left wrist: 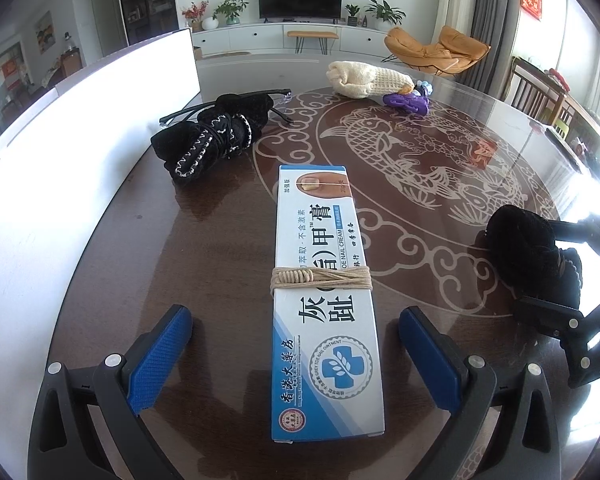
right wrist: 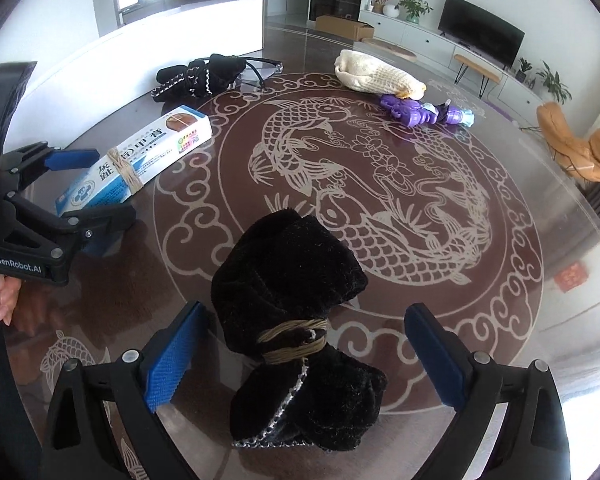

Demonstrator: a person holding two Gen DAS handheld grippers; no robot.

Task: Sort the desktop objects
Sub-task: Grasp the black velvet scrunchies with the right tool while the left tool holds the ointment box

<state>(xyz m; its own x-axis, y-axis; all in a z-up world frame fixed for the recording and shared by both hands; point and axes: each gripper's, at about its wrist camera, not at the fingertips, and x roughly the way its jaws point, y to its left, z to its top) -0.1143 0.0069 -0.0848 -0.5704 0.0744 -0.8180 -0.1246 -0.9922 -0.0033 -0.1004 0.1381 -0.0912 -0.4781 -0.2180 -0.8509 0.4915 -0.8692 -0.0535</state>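
Note:
A blue and white nail cream box (left wrist: 324,300), tied round with twine, lies lengthwise on the table between the blue pads of my left gripper (left wrist: 294,316). Its jaws stand wide, clear of both sides of the box. In the right wrist view a black fuzzy bundle (right wrist: 296,300), bound with twine, lies between the fingers of my right gripper (right wrist: 306,312), which is open with a gap on each side. That view also has the left gripper (right wrist: 96,186) straddling the box (right wrist: 152,148) at the left. The left wrist view shows the black bundle (left wrist: 528,252) at the right edge.
The round brown table (right wrist: 500,280) carries a pale fish pattern. At the back lie another black bundle (left wrist: 212,136) on a pair of glasses, a cream knitted piece (left wrist: 364,78) and a purple toy (left wrist: 406,100). A long white board (left wrist: 80,140) borders the left side. A hand (right wrist: 0,296) holds the left gripper.

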